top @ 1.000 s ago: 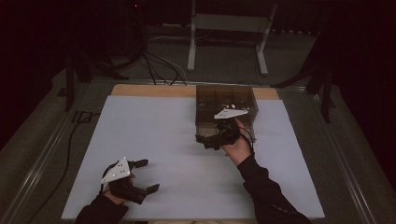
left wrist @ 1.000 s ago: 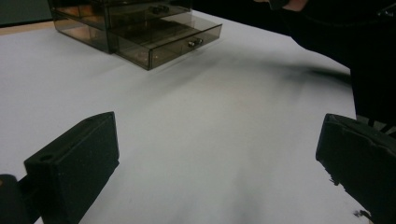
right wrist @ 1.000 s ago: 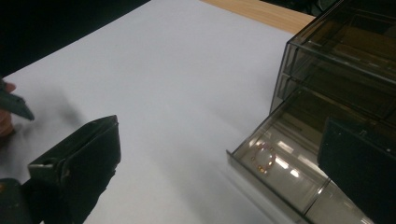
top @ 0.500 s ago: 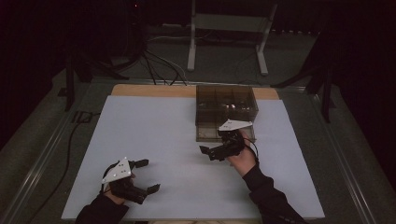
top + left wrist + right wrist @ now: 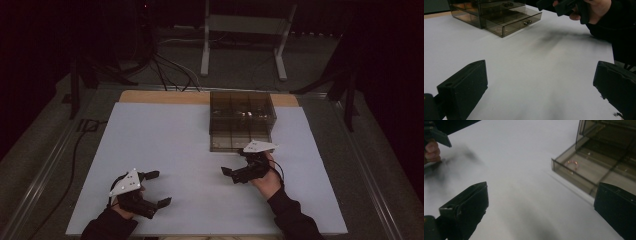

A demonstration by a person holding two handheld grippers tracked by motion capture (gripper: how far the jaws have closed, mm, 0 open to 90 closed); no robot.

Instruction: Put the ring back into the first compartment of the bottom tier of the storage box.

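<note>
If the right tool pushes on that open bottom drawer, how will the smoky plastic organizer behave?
The drawer probably slides in easily; it looks thin and nearly empty. The organizer seems light, so it may skid on the smooth white table. Its low, wide shape makes tipping unlikely.

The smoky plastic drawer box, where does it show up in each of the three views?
High view: the drawer box stands at the table's far edge, right of centre, its bottom drawer pulled out toward the right gripper.
Left gripper view: top left, with the open bottom drawer pointing right.
Right gripper view: upper right; the open drawer holds a small pink ring.
Shared landmark: the white table cover.
</note>
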